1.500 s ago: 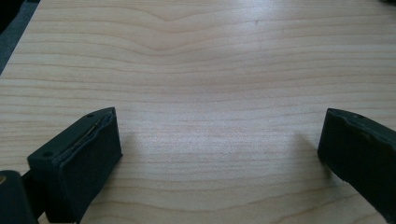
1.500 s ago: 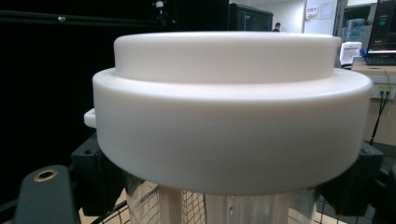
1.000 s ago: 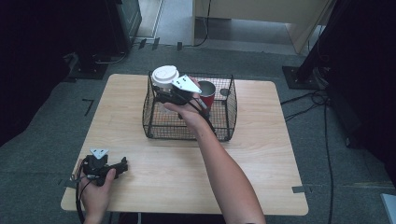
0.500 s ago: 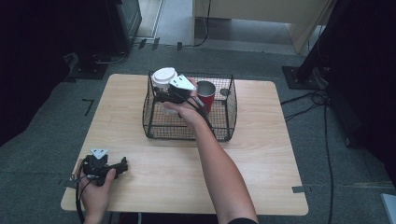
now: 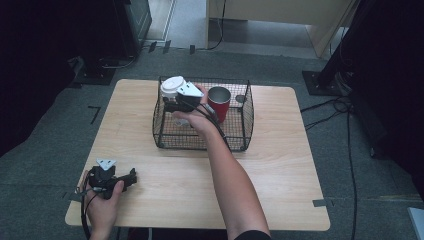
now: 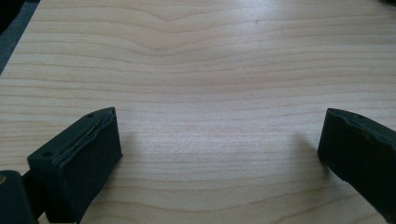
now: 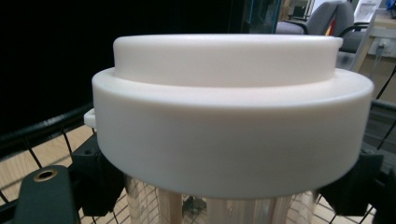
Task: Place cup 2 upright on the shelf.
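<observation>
A clear jar with a white lid [image 7: 229, 116] is shown clamped just below the lid by the right gripper [image 5: 176, 102], held upright over the near-left part of a black wire basket [image 5: 247, 117]; whether its base rests on the basket floor cannot be told. A red cup [image 5: 219, 102] stands upright inside the basket, just beside the jar. The left gripper [image 5: 114, 181] is seen resting at the near-left corner of the tabletop [image 5: 280, 180], its jaws spread wide with nothing but bare wood between them.

Risks, as judged: the jar may be caught on the basket's upper rim if it is carried sideways while low, tilting it in the grip. The smooth, clear wall offers little friction, so slippage under the lid is conceivable. The red cup could be knocked over by the jar or by the hand. A release above the mesh floor could leave the jar toppled, since the wire gives an uneven seat.

The tabletop is of pale wood grain with rounded corners. Grey carpet [image 5: 350, 165] lies around it, crossed by black cables; dark equipment stands at the far left and at the right.
</observation>
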The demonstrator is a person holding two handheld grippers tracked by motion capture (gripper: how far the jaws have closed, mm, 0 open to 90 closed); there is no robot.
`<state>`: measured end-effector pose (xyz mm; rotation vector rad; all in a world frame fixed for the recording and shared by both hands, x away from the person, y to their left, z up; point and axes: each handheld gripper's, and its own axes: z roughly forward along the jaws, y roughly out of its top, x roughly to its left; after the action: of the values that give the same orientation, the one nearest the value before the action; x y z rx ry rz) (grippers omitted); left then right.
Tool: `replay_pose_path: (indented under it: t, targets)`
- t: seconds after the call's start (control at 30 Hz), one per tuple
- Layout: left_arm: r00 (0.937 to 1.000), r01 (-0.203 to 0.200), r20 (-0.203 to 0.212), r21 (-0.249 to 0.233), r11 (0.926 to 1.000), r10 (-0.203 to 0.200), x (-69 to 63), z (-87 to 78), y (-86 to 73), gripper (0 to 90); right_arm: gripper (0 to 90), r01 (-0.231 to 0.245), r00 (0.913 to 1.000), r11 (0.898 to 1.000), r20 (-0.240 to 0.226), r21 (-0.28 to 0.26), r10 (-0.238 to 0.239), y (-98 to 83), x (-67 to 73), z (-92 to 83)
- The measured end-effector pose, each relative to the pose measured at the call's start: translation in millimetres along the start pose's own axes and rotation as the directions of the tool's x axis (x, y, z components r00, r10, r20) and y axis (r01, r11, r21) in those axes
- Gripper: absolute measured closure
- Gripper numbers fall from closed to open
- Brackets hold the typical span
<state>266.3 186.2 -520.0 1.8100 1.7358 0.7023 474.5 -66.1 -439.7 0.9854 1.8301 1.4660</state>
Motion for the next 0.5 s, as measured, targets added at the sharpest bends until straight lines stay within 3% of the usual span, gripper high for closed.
replay_pose_path:
  t: [0.1,0.5]
  targets:
    - [1.0000,0.000,0.000,0.000,1.0000,0.000,0.0,0.0,0.0,0.1,16.1,0.008,0.9999,1.000,-0.008,0.020,-0.008,-4.0,-0.2,1.5]
    - [1.0000,0.002,-0.001,-0.002,1.0000,-0.002,-0.1,0.1,0.0,0.0,15.5,-0.045,0.9987,0.998,-0.023,0.051,0.046,-2.9,0.1,-5.2]
